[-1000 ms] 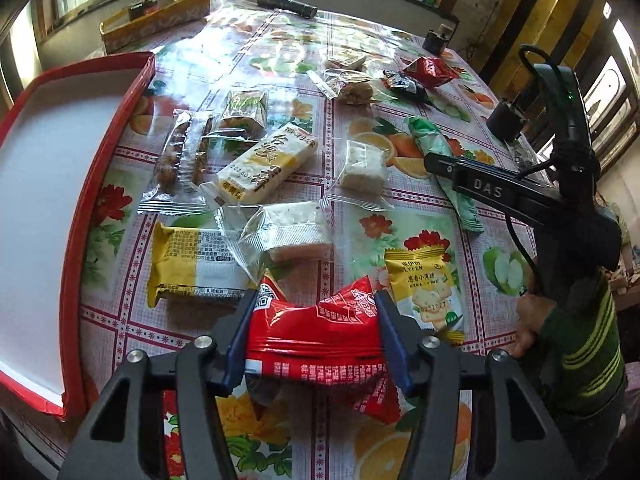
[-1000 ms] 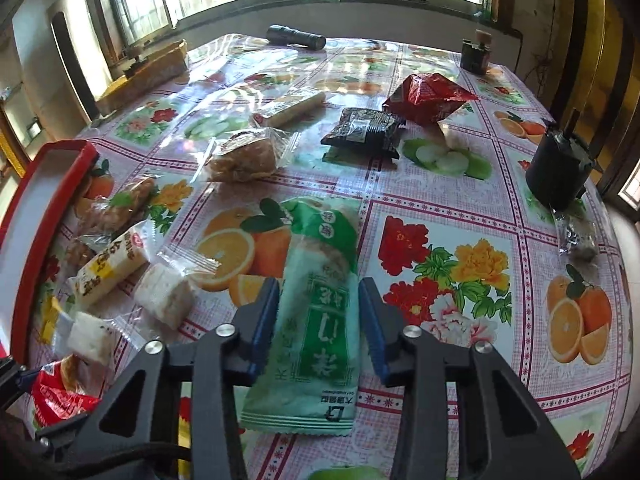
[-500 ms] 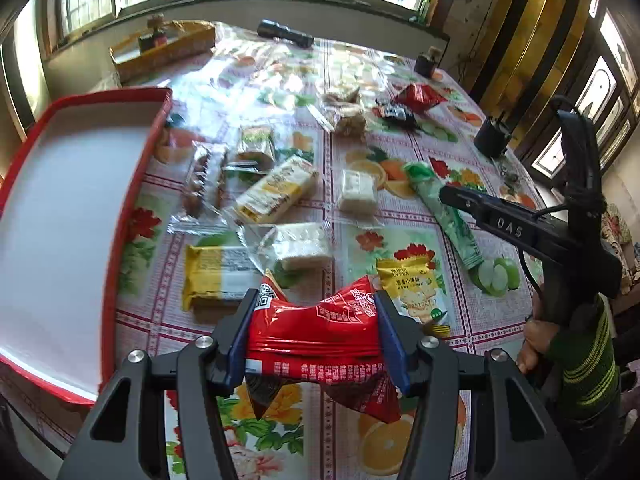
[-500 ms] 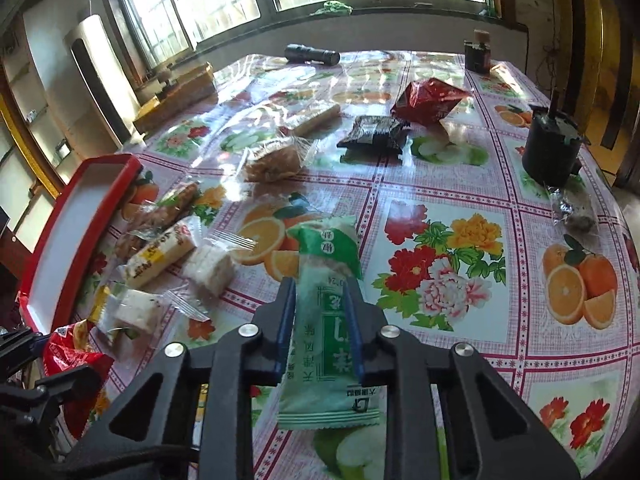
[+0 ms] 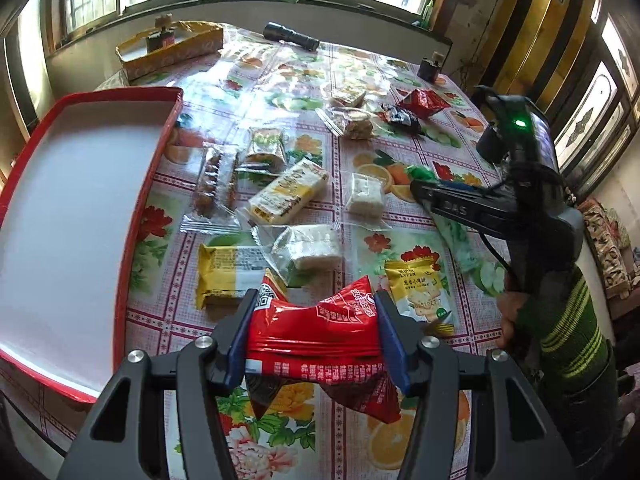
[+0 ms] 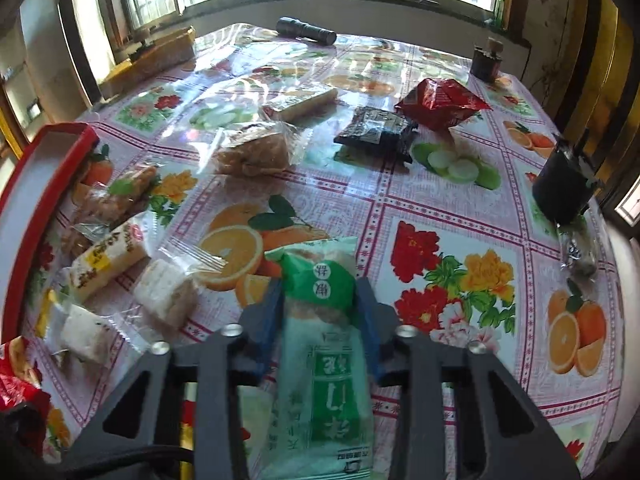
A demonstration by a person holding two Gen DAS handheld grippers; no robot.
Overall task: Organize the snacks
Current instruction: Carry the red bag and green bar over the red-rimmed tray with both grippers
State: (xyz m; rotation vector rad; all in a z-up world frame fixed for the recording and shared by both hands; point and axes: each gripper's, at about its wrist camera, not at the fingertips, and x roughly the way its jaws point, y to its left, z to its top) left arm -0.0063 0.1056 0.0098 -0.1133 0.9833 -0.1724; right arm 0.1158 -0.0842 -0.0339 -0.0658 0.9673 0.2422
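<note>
My left gripper (image 5: 312, 320) is shut on a crumpled red snack packet (image 5: 316, 340), held above the flowered tablecloth near the front edge. To its left lies the red-rimmed white tray (image 5: 140, 208), with nothing in the part I see. In the right wrist view my right gripper (image 6: 320, 296) grips a long green packet (image 6: 320, 360); the pads press its sides while the jaws are opening slightly. The left wrist view shows that green packet (image 5: 456, 236) hanging off the table under the right gripper, held by a hand in a striped sleeve (image 5: 560, 320).
Several wrapped snacks lie between tray and grippers: a yellow bar (image 5: 228, 270), a white cake (image 5: 312, 246), a small yellow packet (image 5: 420, 284). Farther back lie a red bag (image 6: 440, 100), a black packet (image 6: 376, 130), a torch (image 6: 306, 32) and a black cup (image 6: 560, 184).
The left gripper has risen with the red packet, so the table looks farther away. The right gripper has closed on the green packet and lifted it off the cloth.
</note>
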